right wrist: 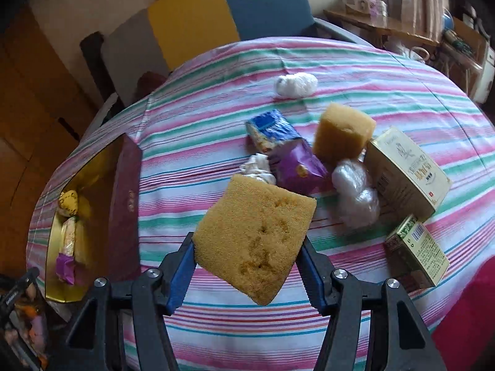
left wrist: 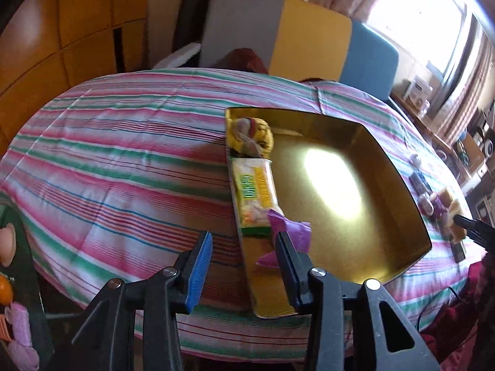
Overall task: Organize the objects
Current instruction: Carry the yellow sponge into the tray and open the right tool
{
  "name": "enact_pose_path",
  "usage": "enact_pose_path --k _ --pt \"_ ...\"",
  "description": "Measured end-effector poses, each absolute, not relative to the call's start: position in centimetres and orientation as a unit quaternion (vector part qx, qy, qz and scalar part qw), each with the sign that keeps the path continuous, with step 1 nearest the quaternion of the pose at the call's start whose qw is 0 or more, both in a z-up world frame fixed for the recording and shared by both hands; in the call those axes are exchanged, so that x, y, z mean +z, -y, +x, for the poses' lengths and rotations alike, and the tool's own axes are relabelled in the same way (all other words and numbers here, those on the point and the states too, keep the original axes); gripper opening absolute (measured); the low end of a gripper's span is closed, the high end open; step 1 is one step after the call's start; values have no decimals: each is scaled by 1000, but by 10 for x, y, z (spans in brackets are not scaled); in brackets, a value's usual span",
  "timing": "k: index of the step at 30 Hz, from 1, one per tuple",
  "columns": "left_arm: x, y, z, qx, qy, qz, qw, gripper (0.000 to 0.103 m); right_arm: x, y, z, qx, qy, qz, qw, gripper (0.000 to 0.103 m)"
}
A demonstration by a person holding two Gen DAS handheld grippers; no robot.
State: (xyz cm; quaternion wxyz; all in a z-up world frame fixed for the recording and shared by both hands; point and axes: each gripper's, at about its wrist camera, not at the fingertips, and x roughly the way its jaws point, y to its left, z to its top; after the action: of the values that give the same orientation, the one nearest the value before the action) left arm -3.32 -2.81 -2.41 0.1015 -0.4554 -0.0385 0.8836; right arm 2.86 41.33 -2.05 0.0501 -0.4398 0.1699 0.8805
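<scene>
The step in hand looks like a carry: the right gripper [right wrist: 247,262] is clenched on a flat yellow sponge [right wrist: 255,236], pinching it by its two side edges so that it hangs tilted above the striped table [right wrist: 386,71], clear of the cloth. The gold tin [left wrist: 399,173] that seems to serve as the collecting box sits to the left of this gripper, its dark red outer wall facing the pile; along its far-left side lie a yellow wrapped snack [left wrist: 250,134], a green-and-white packet [left wrist: 252,193] and a purple wrapper [left wrist: 286,227], with most of the gold floor bare. The left gripper [left wrist: 244,266] hangs released over the near corner of the tin, jaws apart and holding nothing, one jaw just in front of the purple wrapper. Left on the table are a second sponge [right wrist: 343,133], a blue packet [right wrist: 272,131], a purple packet [right wrist: 297,162], a clear crumpled bag [right wrist: 355,191], a white bundle [right wrist: 295,85] and two boxes. The next move probably calls for swinging the sponge left over the tin's wall, lowering it onto bare floor, and keeping clear of the left gripper.
</scene>
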Motion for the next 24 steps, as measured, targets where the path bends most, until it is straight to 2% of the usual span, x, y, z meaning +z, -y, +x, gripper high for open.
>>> enact_pose_path --k 4,8,12,16,19,24 --pt "-24 38 -33 885 55 -454 92 43 18 -344 18 905 -109 -408 -44 62" --pt "-25 44 -30 885 66 -452 89 43 23 -261 -7 896 -48 -419 -138 63" --pt "-27 51 -26 884 75 -453 89 43 -3 -190 -41 868 4 -459 -190 63" --pt "-30 57 -24 882 88 -455 87 43 -47 -145 -71 830 42 -520 -194 63" --pt "-30 60 -24 882 94 -454 87 43 -70 -118 -75 806 52 -549 -215 64" --pt "-31 63 -25 881 99 -455 86 43 -78 -92 -64 791 37 -550 -265 72"
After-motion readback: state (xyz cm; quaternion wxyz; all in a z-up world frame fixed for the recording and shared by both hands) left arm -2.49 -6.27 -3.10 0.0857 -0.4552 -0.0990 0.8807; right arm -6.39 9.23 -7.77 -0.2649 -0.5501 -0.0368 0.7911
